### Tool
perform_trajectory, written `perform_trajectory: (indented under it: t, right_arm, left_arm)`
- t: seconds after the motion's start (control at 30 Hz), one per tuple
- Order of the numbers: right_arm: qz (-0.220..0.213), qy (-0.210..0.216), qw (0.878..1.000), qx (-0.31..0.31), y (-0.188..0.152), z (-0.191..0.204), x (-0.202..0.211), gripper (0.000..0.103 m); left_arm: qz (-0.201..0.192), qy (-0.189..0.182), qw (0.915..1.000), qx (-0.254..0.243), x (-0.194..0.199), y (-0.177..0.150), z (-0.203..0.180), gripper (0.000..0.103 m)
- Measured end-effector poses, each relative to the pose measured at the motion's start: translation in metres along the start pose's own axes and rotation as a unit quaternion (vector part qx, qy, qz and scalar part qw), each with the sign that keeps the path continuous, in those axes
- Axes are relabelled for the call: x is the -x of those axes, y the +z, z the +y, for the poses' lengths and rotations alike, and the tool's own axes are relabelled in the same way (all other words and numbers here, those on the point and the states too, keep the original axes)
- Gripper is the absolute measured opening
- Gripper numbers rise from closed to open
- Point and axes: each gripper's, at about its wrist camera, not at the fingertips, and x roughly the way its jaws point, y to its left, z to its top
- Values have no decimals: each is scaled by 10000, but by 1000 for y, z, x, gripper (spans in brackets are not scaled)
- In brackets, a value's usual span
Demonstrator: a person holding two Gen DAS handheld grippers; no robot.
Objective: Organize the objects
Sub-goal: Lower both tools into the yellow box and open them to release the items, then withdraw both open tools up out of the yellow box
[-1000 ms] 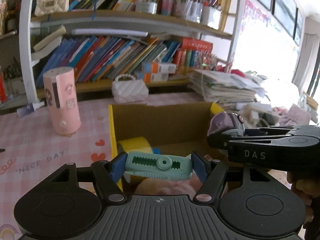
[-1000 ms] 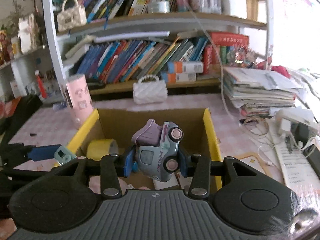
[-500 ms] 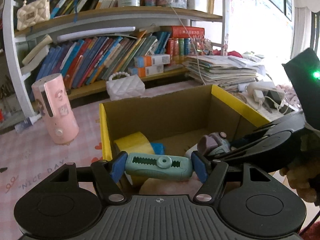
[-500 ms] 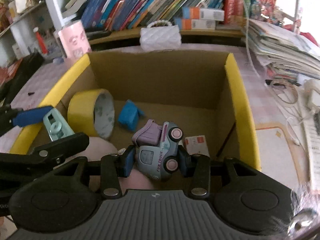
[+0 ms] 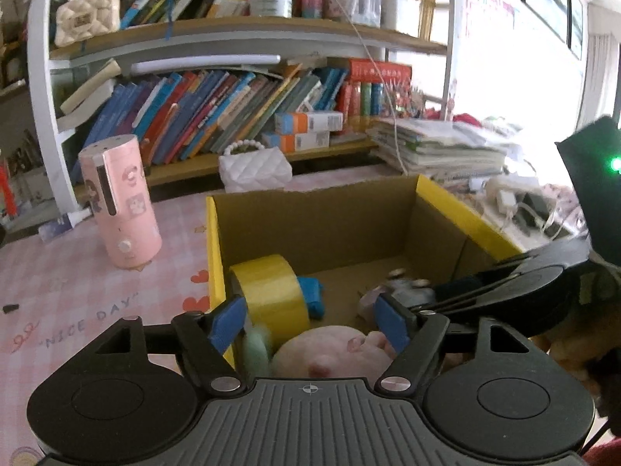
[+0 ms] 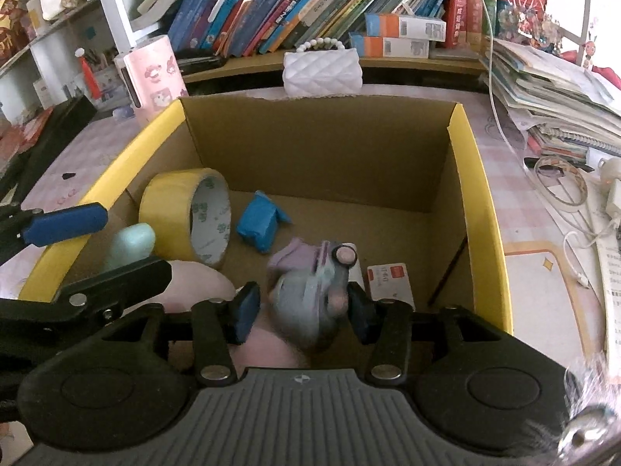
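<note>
A cardboard box with yellow rims (image 5: 465, 213) (image 6: 477, 194) stands on the pink table. Both grippers are over its near end. My left gripper (image 5: 310, 326) is open; the mint-green clip (image 5: 256, 349) (image 6: 130, 244) is blurred, dropping by its left finger. My right gripper (image 6: 300, 306) is open; the purple-and-grey toy truck (image 6: 314, 283) (image 5: 403, 291) is blurred between its jaws, falling free. In the box lie a yellow tape roll (image 6: 186, 209) (image 5: 271, 291), a blue piece (image 6: 260, 221), a pink plush (image 5: 330, 357) and a red-and-white card (image 6: 390, 283).
A pink cylinder device (image 5: 120, 202) stands left of the box. A white quilted purse (image 6: 322, 70) sits behind it, in front of a bookshelf (image 5: 233, 116). Stacked papers (image 6: 543, 89), cables and chargers (image 5: 516, 202) crowd the right side.
Both grippers lowered into the box and opened. The green clip left the left gripper and the toy truck left the right gripper; both are dropping.
</note>
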Motion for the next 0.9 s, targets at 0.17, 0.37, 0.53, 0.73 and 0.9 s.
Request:
perform_trajectory:
  t: [0.17,0.37,0.53,0.73,0.9]
  right_arm:
    - [-194,57,9997,-138,-4,3,13,63]
    - [-622,72,9979,-166,-16,15,40,80]
    - [-1113,-21,9933,-296,-26,28,66,91]
    - [-1592,-514,9858,-176,-43,58,92,103]
    - [-1606,-832,9835,1,-62,87,103,103]
  left_arm:
    - [-197,83,9995,239,17,2,1,92]
    - [-580,26,9966,580,48,4,4,100]
    - [-803,190,9944,666,74,-2,7,102]
    - [-794,512,9902,1024,106,-19,23,103]
    - [-675,885,9864,1210,132,-41,36,103]
